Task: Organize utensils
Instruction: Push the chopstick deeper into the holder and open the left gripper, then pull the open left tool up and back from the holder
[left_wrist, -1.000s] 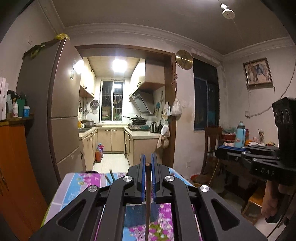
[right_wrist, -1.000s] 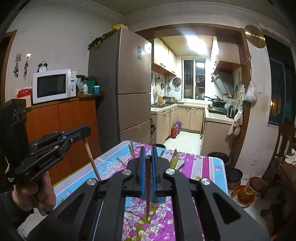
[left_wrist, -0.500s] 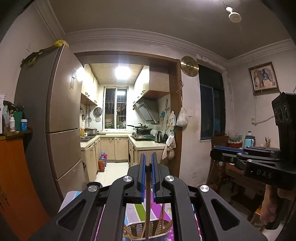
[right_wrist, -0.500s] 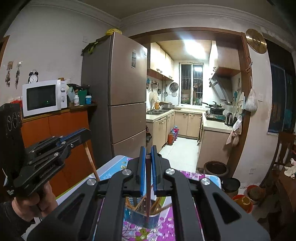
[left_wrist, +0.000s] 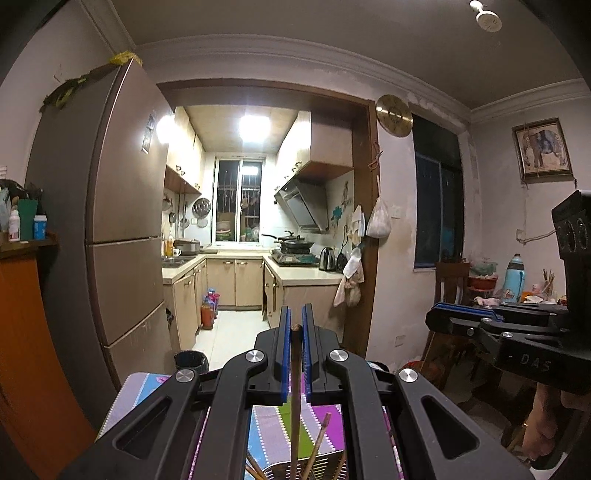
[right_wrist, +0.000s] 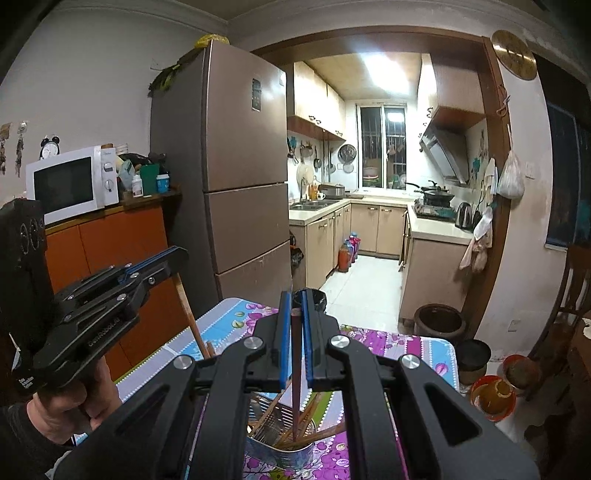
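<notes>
Both tongs, left (left_wrist: 294, 328) and right (right_wrist: 296, 295), are each clamped on one upright chopstick (right_wrist: 296, 369) directly above the metal holder (right_wrist: 280, 452) on the table (right_wrist: 399, 345), apparently poised for dropping it in among the chopsticks there.

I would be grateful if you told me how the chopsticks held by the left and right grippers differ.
The left gripper holds a lighter brown chopstick; the right gripper holds a darker, reddish chopstick. In the right wrist view, the left one slants while the right one hangs straight. Both are clamped near the top, above the metal holder.
</notes>
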